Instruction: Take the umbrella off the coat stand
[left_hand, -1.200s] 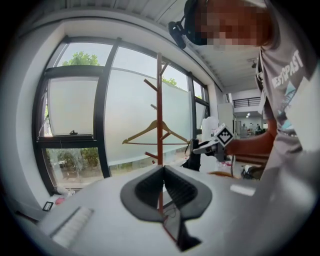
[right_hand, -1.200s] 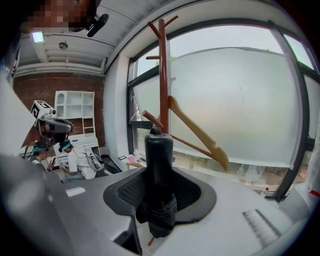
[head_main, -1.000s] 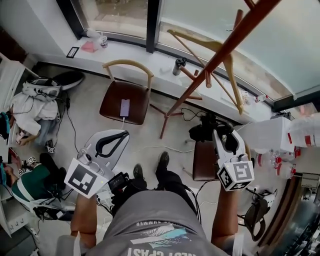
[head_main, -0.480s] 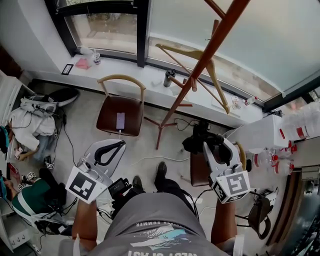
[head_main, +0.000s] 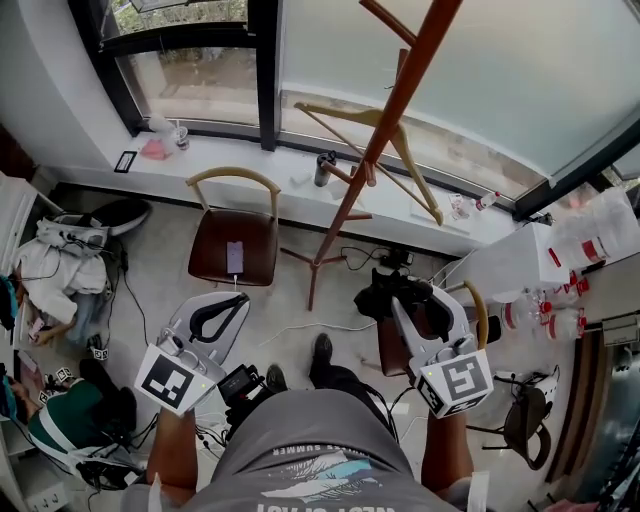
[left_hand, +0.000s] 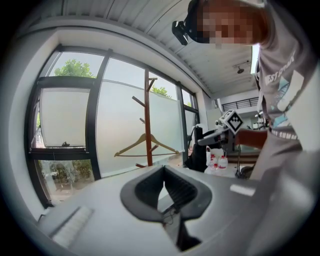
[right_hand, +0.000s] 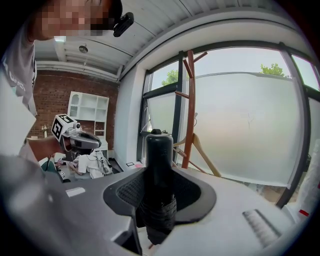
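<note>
The red-brown coat stand rises by the window with a wooden hanger on one peg. Its pole also shows in the right gripper view and the left gripper view. A black folded umbrella stands upright between the pads of my right gripper, which is shut on it. In the head view that gripper holds the umbrella clear of the stand, to the right of its base. My left gripper hangs open at the lower left, with nothing between its pads.
A wooden chair with a phone on its seat stands left of the stand. A second chair is under my right gripper. A bottle sits on the sill. Clothes and bags lie at the left, water bottles at the right.
My right gripper has risen with the umbrella still in its grip and drawn back from the stand. The left gripper rose slightly. The head view now takes in more of the window.
</note>
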